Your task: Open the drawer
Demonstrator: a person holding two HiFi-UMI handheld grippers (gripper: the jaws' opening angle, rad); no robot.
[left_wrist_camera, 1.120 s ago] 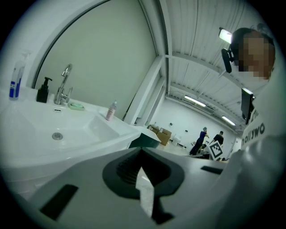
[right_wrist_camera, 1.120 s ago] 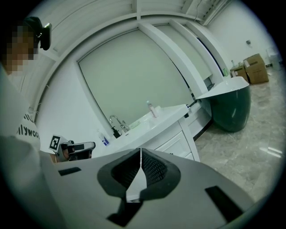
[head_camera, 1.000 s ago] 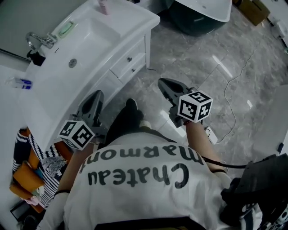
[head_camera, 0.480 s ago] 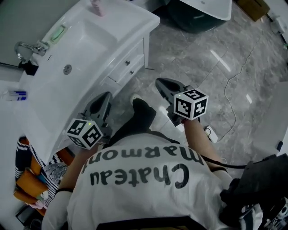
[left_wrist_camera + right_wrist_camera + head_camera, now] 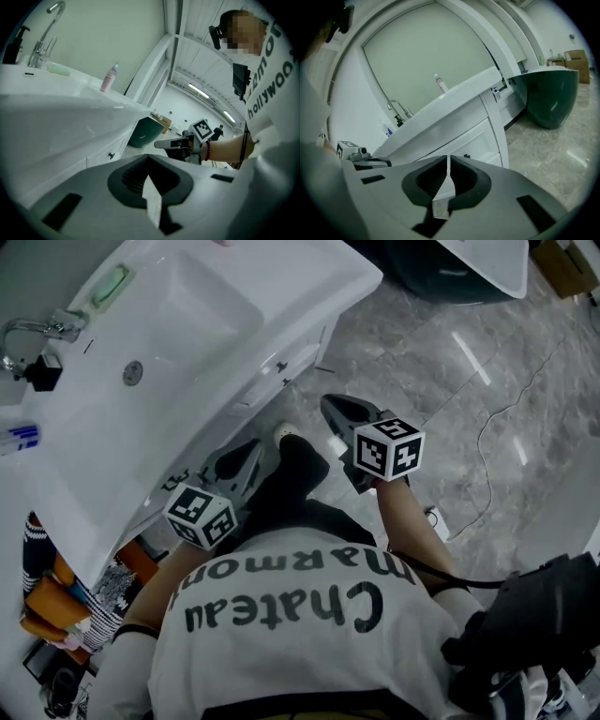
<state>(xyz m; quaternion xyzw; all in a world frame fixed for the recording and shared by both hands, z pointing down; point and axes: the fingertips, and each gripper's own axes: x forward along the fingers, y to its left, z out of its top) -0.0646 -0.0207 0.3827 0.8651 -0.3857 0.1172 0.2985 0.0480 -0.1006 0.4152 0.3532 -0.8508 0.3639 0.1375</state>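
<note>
The left gripper (image 5: 247, 452) and right gripper (image 5: 332, 407) both have their jaws fully closed, gripping nothing. The drawer (image 5: 476, 140) sits closed in the white cabinet front below the sink (image 5: 187, 324), ahead of both grippers and clear of them.

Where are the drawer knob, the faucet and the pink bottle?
drawer knob (image 5: 111, 155), left gripper view, its dark head.
faucet (image 5: 36, 51), left gripper view, its lower body.
pink bottle (image 5: 108, 80), left gripper view, its body.

Left gripper (image 5: 253, 448), right gripper (image 5: 331, 408), both closed.
</note>
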